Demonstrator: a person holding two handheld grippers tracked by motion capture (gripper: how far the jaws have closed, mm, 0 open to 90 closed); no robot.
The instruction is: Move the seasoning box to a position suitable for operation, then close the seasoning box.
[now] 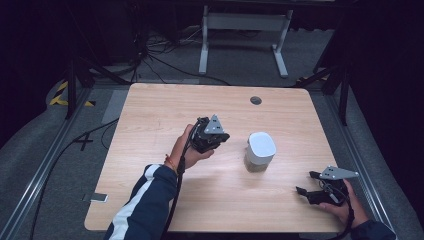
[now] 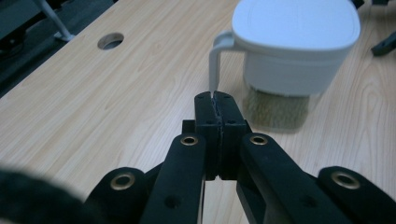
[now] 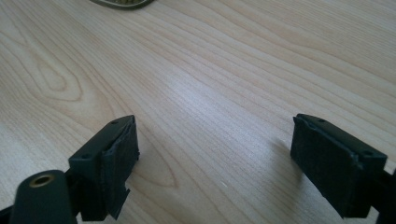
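Black and pressed flat together, the jaws of my left gripper pinch the tip of the thin white latch tab that hangs down from the lid of the container. That container, white-lidded with a clear base showing something brownish inside, stands near the middle of the table, just to the right of my left gripper in the high view. Around it the light wood lies bare on every side, and a round cable hole sits well beyond it toward the far edge. My right gripper rests low over the wood near the table's right front corner, jaws spread wide with nothing between them, well apart from the container. My right hand sits close to the table's right edge.
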